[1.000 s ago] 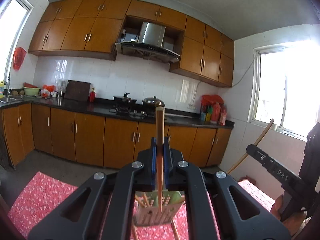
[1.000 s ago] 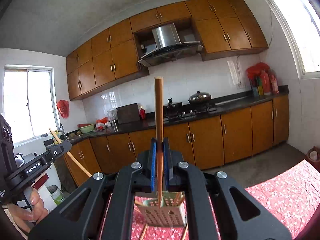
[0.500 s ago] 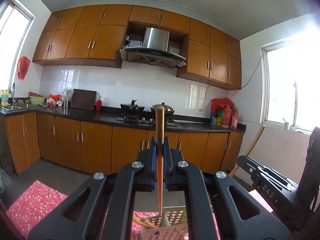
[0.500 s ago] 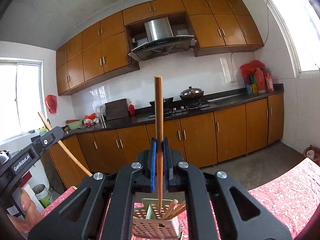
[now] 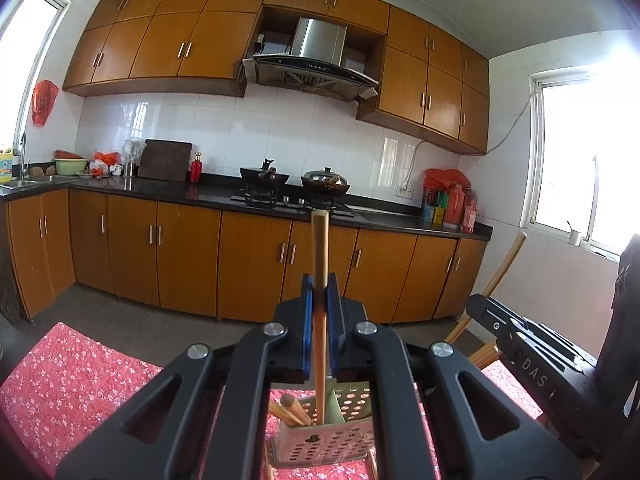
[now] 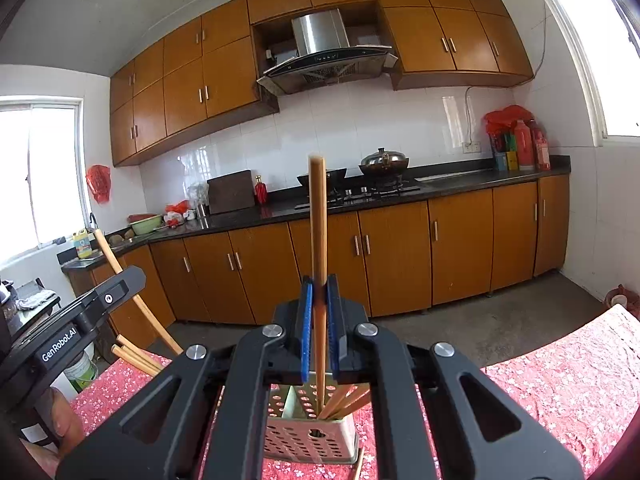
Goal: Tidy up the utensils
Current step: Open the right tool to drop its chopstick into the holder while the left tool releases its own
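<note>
Chopsticks: one held upright in each gripper. Left gripper [image 5: 319, 316] has its blue pads [image 5: 307, 320] pressed together on a wooden chopstick [image 5: 320, 264], whose lower end reaches into the perforated utensil holder [image 5: 320, 442] directly below. Two or three more chopsticks [image 5: 290, 408] lean inside the holder's left compartment in this view.

Right gripper [image 6: 319, 320] is likewise clamped on its own chopstick [image 6: 318, 224], upright, tip down inside the same holder [image 6: 296, 436]; loose chopsticks [image 6: 346, 398] lean to the right beside it there. Which compartment each held tip sits in: cannot tell for certain.

Holder stands on a red floral tablecloth [image 6: 560, 376]. One or two chopsticks lie on the cloth at the holder's base, only partly seen.

Each camera catches the other gripper at the frame edge, with its chopstick slanting up. A thumb [image 6: 60, 412] shows under the left tool in the right wrist view.

Background: orange kitchen cabinets [image 5: 192, 256], range hood [image 5: 316, 60], wok and lidded pot on the stove.
</note>
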